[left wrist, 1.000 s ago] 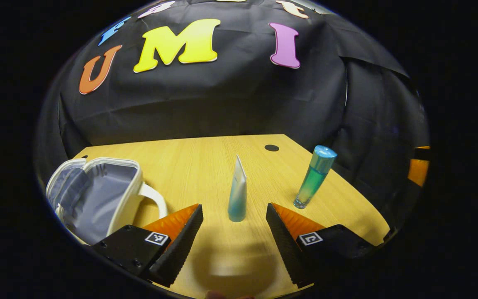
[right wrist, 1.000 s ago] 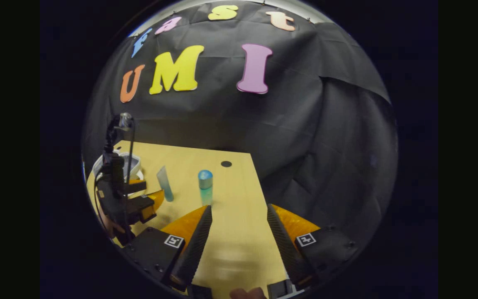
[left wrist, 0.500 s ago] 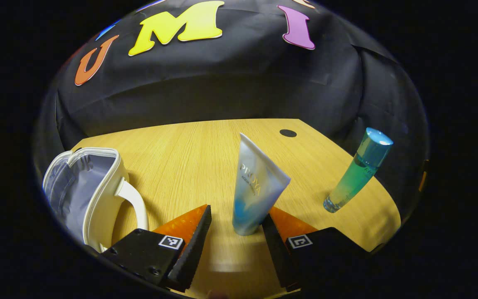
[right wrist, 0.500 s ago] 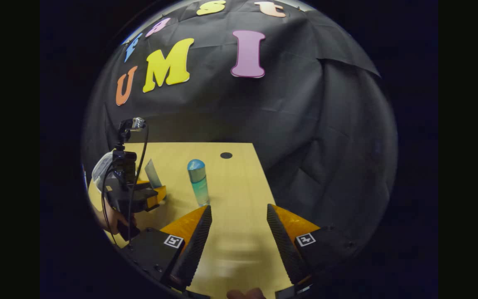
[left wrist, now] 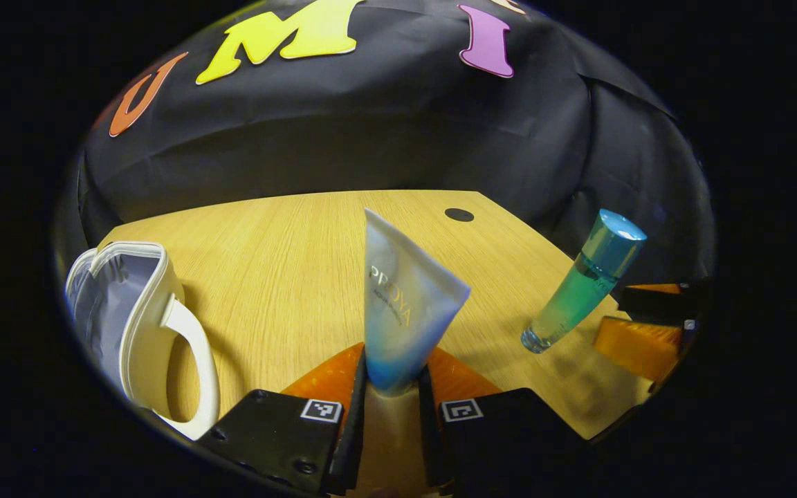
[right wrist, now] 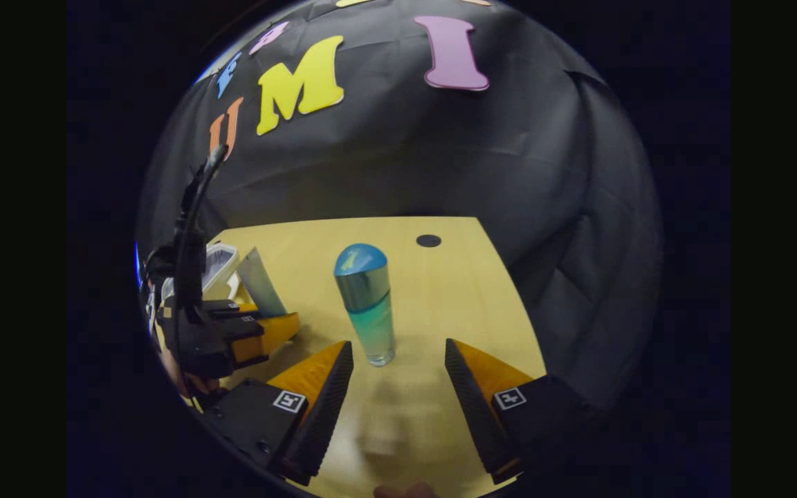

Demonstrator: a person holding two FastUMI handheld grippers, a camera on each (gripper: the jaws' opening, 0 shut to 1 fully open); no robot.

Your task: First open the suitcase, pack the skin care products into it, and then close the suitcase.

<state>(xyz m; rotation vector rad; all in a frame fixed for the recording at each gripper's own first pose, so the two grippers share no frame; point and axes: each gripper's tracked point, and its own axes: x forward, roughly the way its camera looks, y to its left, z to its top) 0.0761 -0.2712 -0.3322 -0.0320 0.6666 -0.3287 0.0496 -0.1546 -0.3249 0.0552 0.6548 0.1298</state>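
My left hand-held gripper [left wrist: 390, 404] has both fingers pressed on the foot of the tube [left wrist: 404, 304], which stands on the tabletop [left wrist: 288, 277]; I should lift it straight, keeping the squeeze gentle, then swing left to the open suitcase [left wrist: 125, 315]. My right hand-held gripper [right wrist: 398, 398] is spread wide, the bottle [right wrist: 369, 311] standing just ahead between its fingers. The left gripper view gives me the suitcase's lining; the right gripper view gives me the bottle's alignment.

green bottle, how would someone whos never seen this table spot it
Find the wooden table; near its right side, before the right gripper, stands the green bottle. It is a clear round cylinder of green liquid with a domed blue cap, unlike the flat pale tube beside it.
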